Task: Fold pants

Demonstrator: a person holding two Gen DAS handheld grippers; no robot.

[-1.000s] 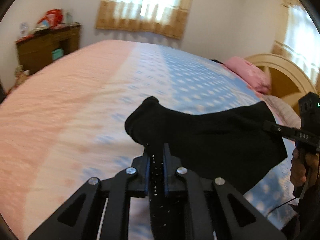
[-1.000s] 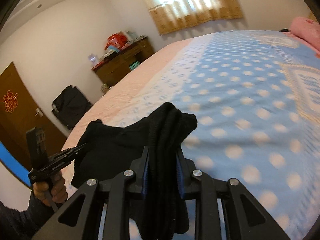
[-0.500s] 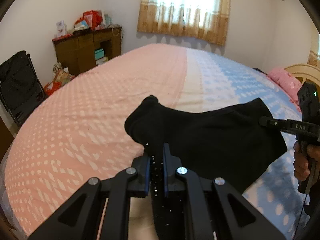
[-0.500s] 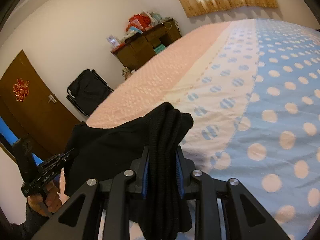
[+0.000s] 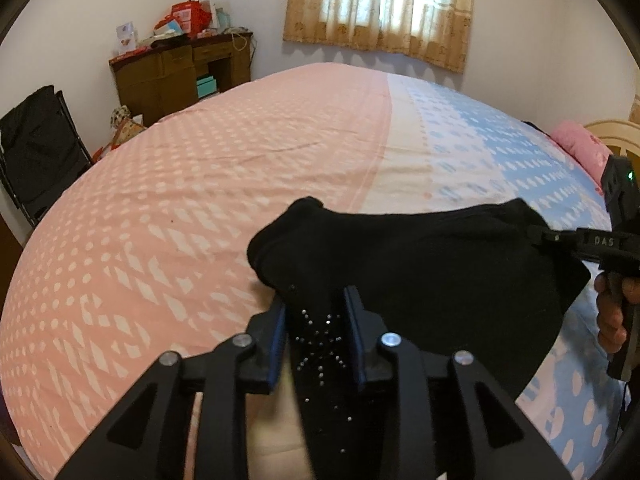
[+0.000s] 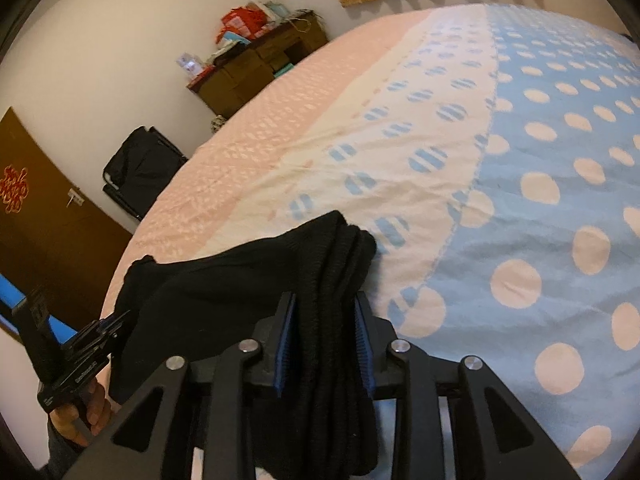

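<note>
A chair [image 5: 36, 148] draped in black is standing at the far left of the left wrist view, beside a wooden desk [image 5: 180, 70] piled with red boxes. The bed [image 5: 200, 184] is filling the middle, its cover running from pink through a cream band to dotted blue. The pants [image 5: 432, 264], black and already folded into a thick bundle, are hanging low over the bed's near edge, stretched between the two grippers. The left gripper [image 5: 316, 304] is holding one end: its jaws have just been opening, and the studded cloth is lying loosely between the blue pads with a sliver of gap on each side, so the pads are no longer squeezing it. A curtained window [image 5: 384, 8] is glowing above, and a pink pillow [image 5: 580, 148] is lying at the far right near the headboard.

In the right wrist view, a brown door [image 6: 44, 224] is showing at the left, then the same chair and desk. The right gripper [image 6: 325, 308] is carrying the other, bunched end of the pants; its jaws have just been opening a little too, yet the ribbed folds are still filling the space between the pads and touching both. The blue dotted cover is spreading away to the right.
</note>
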